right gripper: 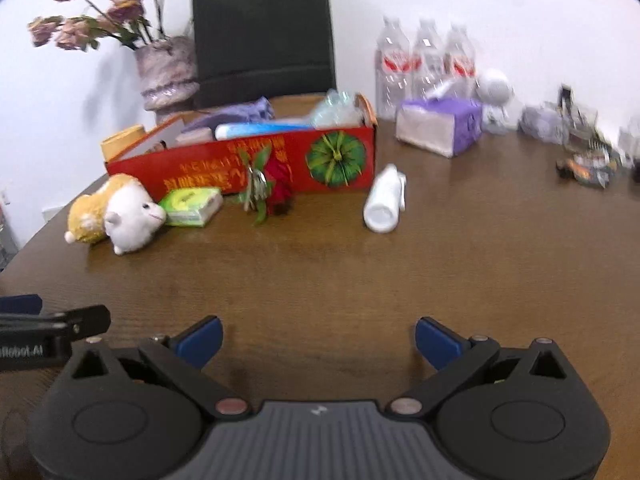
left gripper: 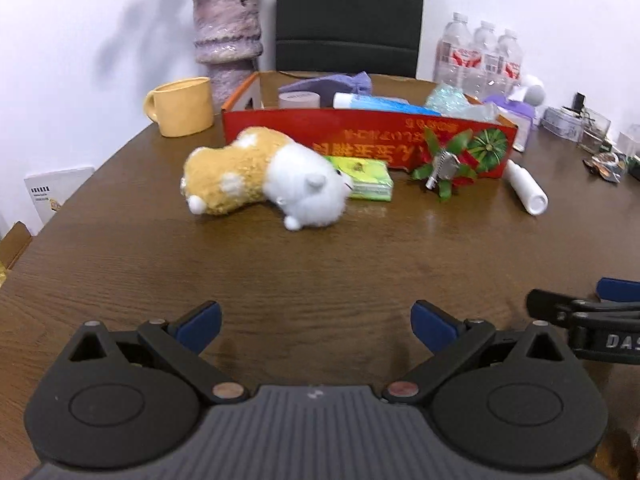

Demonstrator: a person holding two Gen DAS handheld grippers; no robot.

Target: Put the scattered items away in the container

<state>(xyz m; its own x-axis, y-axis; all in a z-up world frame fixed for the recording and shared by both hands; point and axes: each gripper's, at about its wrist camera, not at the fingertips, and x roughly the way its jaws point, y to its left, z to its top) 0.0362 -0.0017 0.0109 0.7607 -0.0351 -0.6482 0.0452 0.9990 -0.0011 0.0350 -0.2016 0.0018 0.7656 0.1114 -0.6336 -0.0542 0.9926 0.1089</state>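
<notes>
A red cardboard box [left gripper: 360, 140] [right gripper: 224, 164] stands on the brown table and holds several items. In front of it lie a yellow-and-white plush toy [left gripper: 264, 178] [right gripper: 116, 212], a green tissue pack [left gripper: 366, 178] [right gripper: 192, 204], a red-and-green flower clip [left gripper: 444, 168] [right gripper: 268, 188] and a white bottle [left gripper: 526, 186] [right gripper: 384, 200]. My left gripper [left gripper: 316, 326] is open and empty, well short of the toy. My right gripper [right gripper: 318, 346] is open and empty, well short of the bottle. The right gripper's finger [left gripper: 580, 312] shows at the left wrist view's right edge.
A yellow mug [left gripper: 182, 106] and a vase of flowers [left gripper: 228, 36] stand left of the box. A dark chair [left gripper: 348, 16] is behind it. Water bottles [right gripper: 424, 64], a purple tissue box [right gripper: 440, 126] and small clutter [right gripper: 584, 160] sit at the right rear.
</notes>
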